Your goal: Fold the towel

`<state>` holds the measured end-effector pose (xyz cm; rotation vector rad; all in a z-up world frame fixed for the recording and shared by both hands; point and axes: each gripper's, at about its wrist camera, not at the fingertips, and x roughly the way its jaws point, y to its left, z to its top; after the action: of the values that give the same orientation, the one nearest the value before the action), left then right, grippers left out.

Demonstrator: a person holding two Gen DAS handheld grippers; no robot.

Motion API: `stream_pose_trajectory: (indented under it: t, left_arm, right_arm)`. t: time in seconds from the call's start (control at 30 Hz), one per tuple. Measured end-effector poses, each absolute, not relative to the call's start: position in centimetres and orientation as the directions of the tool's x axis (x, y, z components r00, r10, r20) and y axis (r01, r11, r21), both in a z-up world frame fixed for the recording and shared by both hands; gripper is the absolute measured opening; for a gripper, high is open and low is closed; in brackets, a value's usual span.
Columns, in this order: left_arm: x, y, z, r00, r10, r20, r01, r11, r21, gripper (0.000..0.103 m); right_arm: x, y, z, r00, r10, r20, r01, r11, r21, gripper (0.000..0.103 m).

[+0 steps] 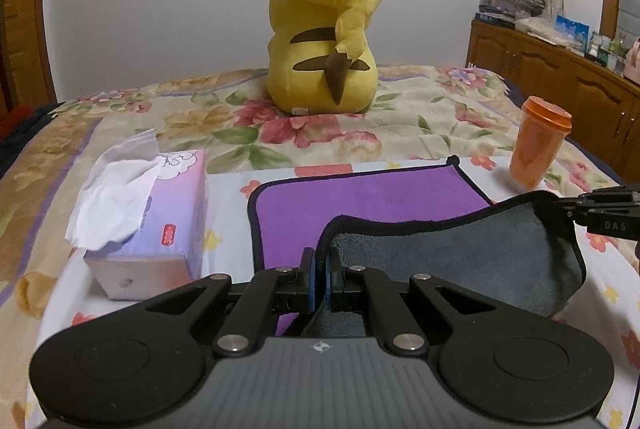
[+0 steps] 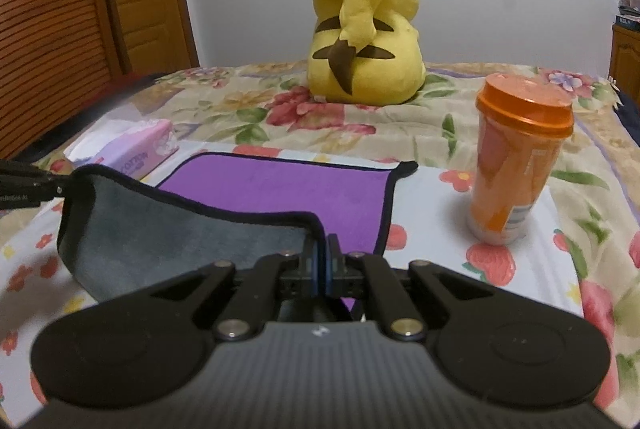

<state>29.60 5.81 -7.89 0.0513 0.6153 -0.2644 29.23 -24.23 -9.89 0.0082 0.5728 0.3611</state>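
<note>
A purple towel (image 1: 360,197) with a grey underside and dark trim lies on the flowered bed. Its near edge is lifted, so the grey side (image 1: 460,249) faces me. My left gripper (image 1: 320,269) is shut on the near left corner of the towel. My right gripper (image 2: 322,257) is shut on the near right corner; the towel (image 2: 280,185) shows purple beyond it and grey (image 2: 160,229) to its left. Each gripper's tip shows at the edge of the other's view, the right gripper (image 1: 600,213) and the left gripper (image 2: 24,185).
A tissue box (image 1: 148,225) stands left of the towel, also in the right wrist view (image 2: 128,149). An orange lidded cup (image 1: 536,145) (image 2: 516,157) stands to the right. A yellow Pikachu plush (image 1: 324,29) (image 2: 364,17) sits behind. A wooden cabinet (image 1: 560,77) lines the right wall.
</note>
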Motion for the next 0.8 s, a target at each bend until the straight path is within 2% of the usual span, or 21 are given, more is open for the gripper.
stream_pose_trajectory:
  t: [0.2,0.4,0.8]
  left_arm:
    - [30.9,5.6,-7.7,0.786,-0.248,-0.566,0.276,0.96,-0.039,0.008]
    - [32.1,5.6,-6.8,0.795,-0.26,-0.548,0.28,0.959,-0.049,0.008]
    - [34.1,5.1,-5.5,0.825,-0.264,-0.499,0.282,0.959,-0.042,0.008]
  right_arm:
    - [30.1,-24.2,-10.3,0.776,0.339,-0.532,-0.336,0.936,0.106,0.004]
    - [31.3,-24.7,-9.5,0.764,0.386,-0.517,-0.334,0.922,0.196,0.004]
    - [32.6,-24.5,-7.1,0.806,0.383,-0.451,-0.363,0.922,0.135,0.004]
